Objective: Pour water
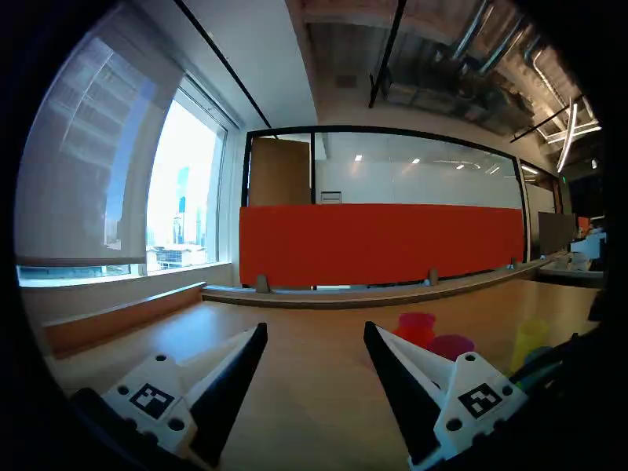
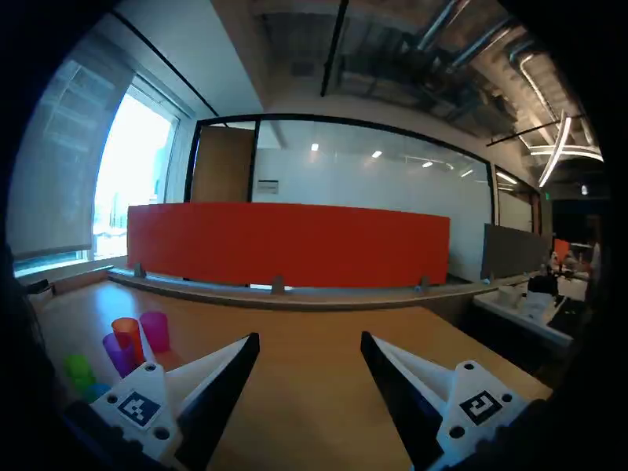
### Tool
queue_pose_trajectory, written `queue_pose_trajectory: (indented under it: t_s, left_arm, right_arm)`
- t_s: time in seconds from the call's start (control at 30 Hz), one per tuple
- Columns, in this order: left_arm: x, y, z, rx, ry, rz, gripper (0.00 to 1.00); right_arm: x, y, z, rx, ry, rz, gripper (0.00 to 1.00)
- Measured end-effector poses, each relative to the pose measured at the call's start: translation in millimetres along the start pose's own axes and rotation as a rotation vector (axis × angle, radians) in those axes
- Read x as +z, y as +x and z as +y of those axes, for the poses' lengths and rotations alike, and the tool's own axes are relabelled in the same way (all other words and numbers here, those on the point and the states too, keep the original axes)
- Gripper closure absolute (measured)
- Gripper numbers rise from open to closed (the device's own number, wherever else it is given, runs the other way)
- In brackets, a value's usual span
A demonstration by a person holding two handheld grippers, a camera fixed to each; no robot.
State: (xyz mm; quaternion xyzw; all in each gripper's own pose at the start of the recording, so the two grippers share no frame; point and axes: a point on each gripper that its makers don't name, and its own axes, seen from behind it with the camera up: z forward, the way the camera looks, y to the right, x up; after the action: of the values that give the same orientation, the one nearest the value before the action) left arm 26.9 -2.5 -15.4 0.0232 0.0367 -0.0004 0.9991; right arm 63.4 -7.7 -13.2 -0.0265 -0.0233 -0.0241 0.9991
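Small coloured plastic cups (image 2: 128,334) stand clustered on a pale wooden worktop (image 2: 314,408), to the left of the right gripper (image 2: 308,337) and just right of the left gripper (image 1: 314,330). Both grippers' fingers are spread wide, holding nothing. Behind the worktop runs an orange divider panel (image 1: 377,243). A bright window (image 1: 177,196) is at left, and exposed pipes (image 2: 471,39) run overhead.

Bare desk (image 2: 314,392) lies open ahead; cups (image 2: 129,341) cluster to one side, orange divider (image 2: 290,243) walls the far edge.
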Motion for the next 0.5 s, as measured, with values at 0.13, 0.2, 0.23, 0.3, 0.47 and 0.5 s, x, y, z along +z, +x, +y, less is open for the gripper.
queue_pose_trajectory:
  t_s: [0.13,0.2,0.23,0.3,0.47,0.5]
  left_arm:
    - [3.5,-6,-1.0,-0.006,-0.001,-0.005,0.09]
    - [4.8,-9,-1.8,-0.009,-0.002,-0.011,0.09]
    - [5.3,-11,-2.3,-0.011,-0.002,-0.013,0.09]
    - [6.3,-14,-3.1,-0.013,-0.004,-0.018,0.09]
    - [8.5,-19,-3.7,-0.008,-0.005,-0.028,0.09]
    - [8.7,-21,-3.7,-0.007,-0.004,-0.031,0.09]
  right_arm:
    - [0.9,1,-1,-0.003,-0.001,-0.001,0.00]
    - [1.0,1,-1,-0.004,-0.001,-0.002,0.00]
    - [1.2,1,-1,-0.004,-0.001,-0.002,0.00]
    - [1.5,0,-1,-0.004,-0.002,-0.003,0.00]
    - [2.5,-1,-3,-0.005,0.002,-0.005,0.00]
    - [2.6,-1,-4,-0.006,0.003,-0.005,0.00]
